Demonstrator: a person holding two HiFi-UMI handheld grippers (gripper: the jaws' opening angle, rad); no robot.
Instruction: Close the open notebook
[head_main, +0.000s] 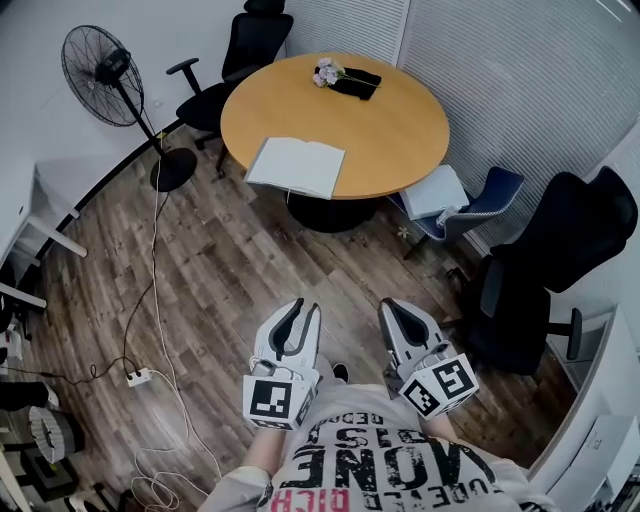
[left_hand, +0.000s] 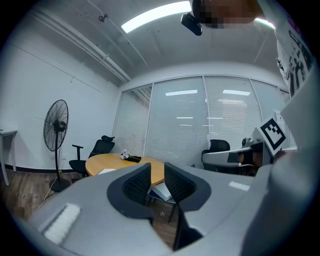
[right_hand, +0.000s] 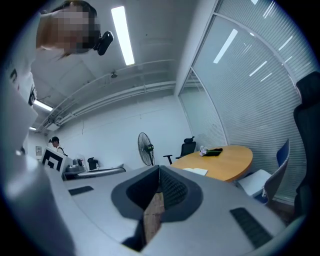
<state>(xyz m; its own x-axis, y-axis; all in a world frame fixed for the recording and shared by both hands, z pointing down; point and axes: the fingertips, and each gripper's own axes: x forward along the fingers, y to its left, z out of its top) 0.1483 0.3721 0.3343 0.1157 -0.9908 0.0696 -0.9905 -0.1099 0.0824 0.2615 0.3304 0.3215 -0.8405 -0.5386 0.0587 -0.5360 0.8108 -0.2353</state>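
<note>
we note the notebook (head_main: 296, 166) lying open at the near edge of the table (head_main: 400, 130). we hold both tools well short of the table. left tool (head_main: 305, 310): released, jaws apart, nothing between. right tool (head_main: 395, 306): clenched, empty.

You stand on a wood-plank floor (head_main: 230, 290) in a small meeting room. Ahead of you is a round wooden bench (head_main: 400, 130) on a dark pedestal. Behind it and to its right, white blinds (head_main: 500, 60) cover the glass walls. A black chair (head_main: 255, 40) stands at the bench's far left, a blue chair (head_main: 497, 188) just beside its right edge, and a larger black chair (head_main: 560, 250) to your right. A pedestal fan (head_main: 105, 65) stands left of the bench, near the white wall (head_main: 40, 110). A pale cable (head_main: 155, 250) trails over the floor towards a power strip (head_main: 139, 377). A long ceiling light (left_hand: 155, 15) is lit overhead.
</note>
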